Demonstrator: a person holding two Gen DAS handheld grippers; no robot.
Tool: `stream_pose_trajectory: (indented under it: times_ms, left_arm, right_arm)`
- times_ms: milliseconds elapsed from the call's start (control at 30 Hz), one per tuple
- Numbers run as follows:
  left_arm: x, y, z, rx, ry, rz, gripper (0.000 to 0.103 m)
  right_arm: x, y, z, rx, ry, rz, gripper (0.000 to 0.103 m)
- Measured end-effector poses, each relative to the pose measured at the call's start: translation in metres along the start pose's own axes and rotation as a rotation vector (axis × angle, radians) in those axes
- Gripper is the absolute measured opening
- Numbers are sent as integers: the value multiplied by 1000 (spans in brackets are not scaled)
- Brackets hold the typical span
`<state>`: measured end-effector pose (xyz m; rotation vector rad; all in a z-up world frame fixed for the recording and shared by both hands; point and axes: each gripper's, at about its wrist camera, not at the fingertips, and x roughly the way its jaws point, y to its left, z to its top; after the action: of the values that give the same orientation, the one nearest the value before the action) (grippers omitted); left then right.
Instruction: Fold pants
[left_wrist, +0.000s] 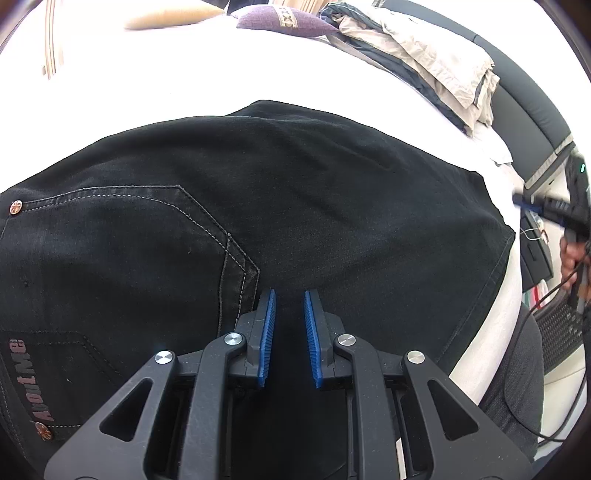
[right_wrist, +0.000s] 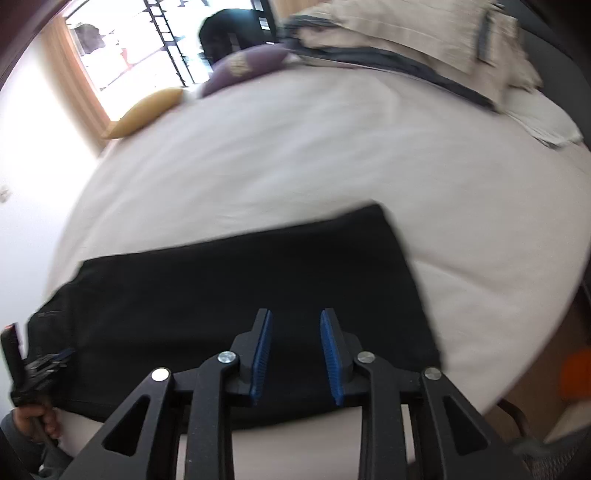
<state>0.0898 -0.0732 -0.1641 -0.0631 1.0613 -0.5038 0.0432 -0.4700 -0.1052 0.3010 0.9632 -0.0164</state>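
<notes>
The black pants (left_wrist: 295, 206) lay flat on the white bed (left_wrist: 184, 74), already doubled into a compact block, so the fold appeared far advanced; the next move would call for a grip on one short edge for a final fold. Both the left tool (left_wrist: 288, 295) and right tool (right_wrist: 295, 314) stood released and empty, the cloth directly beneath toward 12 o'clock.

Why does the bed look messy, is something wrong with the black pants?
Nothing looks wrong. The black pants lie folded flat on the white bed, with both grippers open above them. The only untidy thing is the rumpled pile of beige and dark clothes at the far edge.
</notes>
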Motion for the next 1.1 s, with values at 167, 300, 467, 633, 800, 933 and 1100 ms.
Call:
stream_pose_trajectory:
  times_ms: [167,300,467,633,800,933,1100]
  left_arm:
    - [0,7,-1,-21,5,-21,16]
    - [-1,13,-3,-36,0,-38,16]
    - [-3,25,-5,-50,-7,-67,16]
    - [-5,31,-11,-56,-32,-72,16]
    - [-6,33,-14,-69,-36,-82,16]
    - [-7,39,-13,-83,-26,-101,16]
    - [-10,47,-14,-91,-30,-113,16]
  right_arm:
    - [67,170,44,-244,78,398,52]
    - [152,248,55,-244,237,526,52]
    - [200,231,47,-98,242,460,7]
    - [170,196,60,10,108,260,15]
    - [144,307,42,-271,186,575,42]
    - [193,348,18,-352,336,529,31]
    - [227,302,57,-97,275,491,0]
